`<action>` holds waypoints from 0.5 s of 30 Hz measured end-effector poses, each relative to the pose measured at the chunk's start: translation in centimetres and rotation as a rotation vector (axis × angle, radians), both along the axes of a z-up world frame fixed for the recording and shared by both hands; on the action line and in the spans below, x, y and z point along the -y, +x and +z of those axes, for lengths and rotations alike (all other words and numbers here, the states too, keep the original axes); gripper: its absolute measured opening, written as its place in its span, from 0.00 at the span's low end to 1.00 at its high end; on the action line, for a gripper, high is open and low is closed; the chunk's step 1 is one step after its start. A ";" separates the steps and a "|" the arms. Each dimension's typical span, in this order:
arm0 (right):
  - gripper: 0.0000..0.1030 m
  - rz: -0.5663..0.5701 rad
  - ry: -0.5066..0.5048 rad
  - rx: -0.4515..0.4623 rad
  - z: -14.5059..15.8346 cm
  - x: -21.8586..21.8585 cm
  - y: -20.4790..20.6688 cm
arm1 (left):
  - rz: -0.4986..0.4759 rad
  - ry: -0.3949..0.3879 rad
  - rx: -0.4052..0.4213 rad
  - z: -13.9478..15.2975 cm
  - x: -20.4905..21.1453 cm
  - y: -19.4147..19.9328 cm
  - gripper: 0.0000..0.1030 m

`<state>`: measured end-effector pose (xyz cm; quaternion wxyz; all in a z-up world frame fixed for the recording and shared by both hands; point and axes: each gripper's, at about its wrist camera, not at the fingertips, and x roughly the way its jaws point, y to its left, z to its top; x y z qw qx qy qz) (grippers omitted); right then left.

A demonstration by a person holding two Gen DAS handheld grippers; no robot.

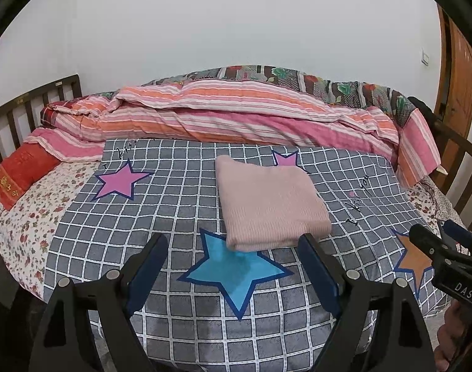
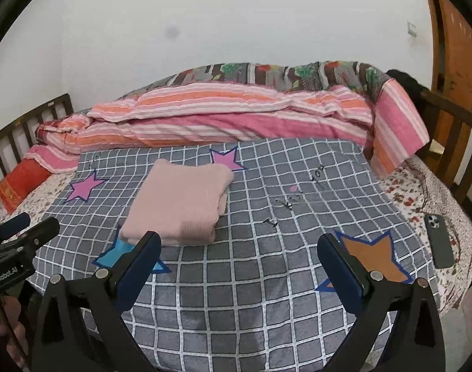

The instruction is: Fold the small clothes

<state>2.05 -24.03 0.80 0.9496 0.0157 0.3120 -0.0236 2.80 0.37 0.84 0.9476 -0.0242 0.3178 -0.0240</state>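
A pink knitted garment [image 1: 268, 203] lies folded into a neat rectangle on the grey checked blanket [image 1: 173, 210], partly over a blue star. My left gripper [image 1: 232, 245] hovers just in front of it, jaws wide apart and nothing between them. In the right wrist view the same folded garment [image 2: 181, 203] sits ahead and to the left. My right gripper [image 2: 239, 245] is open too, empty, above the bare checked blanket [image 2: 267, 204] near an orange star. Each gripper shows at the edge of the other's view.
A rolled pink and orange striped quilt [image 1: 236, 117] runs along the back of the bed. A red pillow [image 1: 18, 173] lies at the left by the wooden headboard. A dark phone [image 2: 439, 240] rests on the floral sheet at the right. A wooden door [image 2: 453, 62] stands far right.
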 end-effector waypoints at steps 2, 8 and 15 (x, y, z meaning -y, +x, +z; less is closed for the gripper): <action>0.96 -0.002 -0.003 0.001 0.0 0.0 0.0 | 0.001 0.001 0.002 0.1 0.0 0.0 0.82; 0.96 0.006 -0.006 -0.001 0.0 -0.2 -0.1 | -0.002 0.004 0.007 0.5 -0.1 -0.2 0.82; 0.96 0.009 -0.009 -0.004 0.1 -0.3 -0.2 | -0.002 0.004 0.004 0.7 -0.1 -0.2 0.82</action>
